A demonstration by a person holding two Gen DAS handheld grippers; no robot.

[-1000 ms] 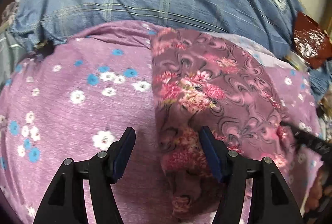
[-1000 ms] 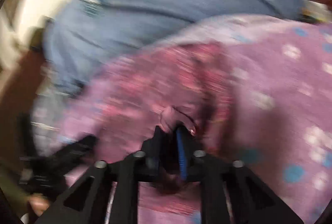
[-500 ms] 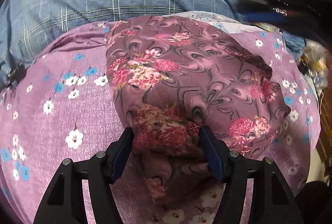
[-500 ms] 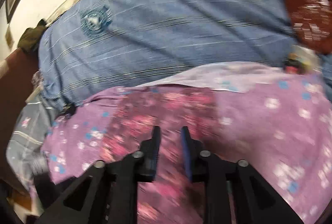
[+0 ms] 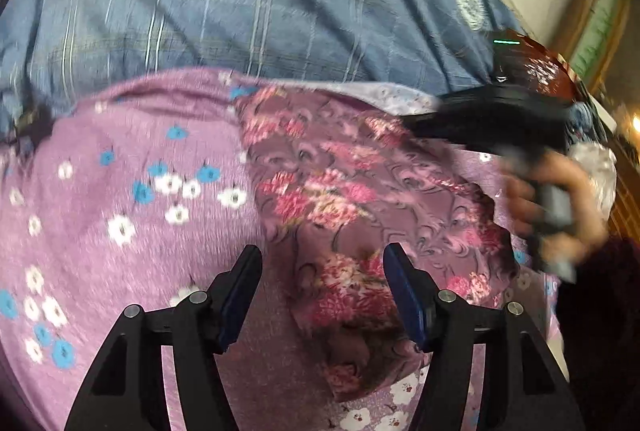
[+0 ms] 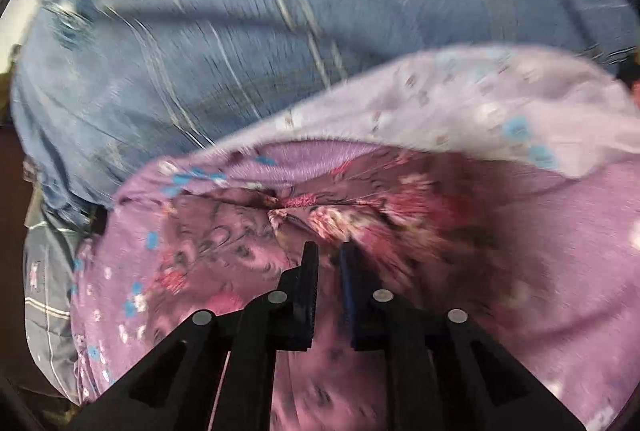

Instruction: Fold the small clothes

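A blue checked bedspread (image 5: 280,3) covers the bed and fills the far half of both views. On it, nearer the cameras, a lilac sheet with white and blue flowers (image 5: 120,191) is spread out, one pale corner of it turned back at the far right in the right wrist view. On that sheet lies the thing to be folded, a small mauve garment with pink flowers (image 5: 352,191), partly gathered, its long axis running from the near edge away toward the bedspread. In the left wrist view its near end reaches down between the fingers of the left hand-held gripper (image 5: 320,295), whose jaws stand wide and are easing inward; the cloth lies in the gap closer to the right finger, but neither pad visibly presses on it, so nothing is held. The right hand-held gripper (image 6: 329,271) hovers over the far part of the same garment, jaws nearly together and closing, with no cloth visibly caught between them through the blur. The person's right hand (image 5: 560,207) shows on its handle at the right edge of the left wrist view. The left one looks nearer to a usable edge, since the near hem lies straight ahead of it along the garment's length.
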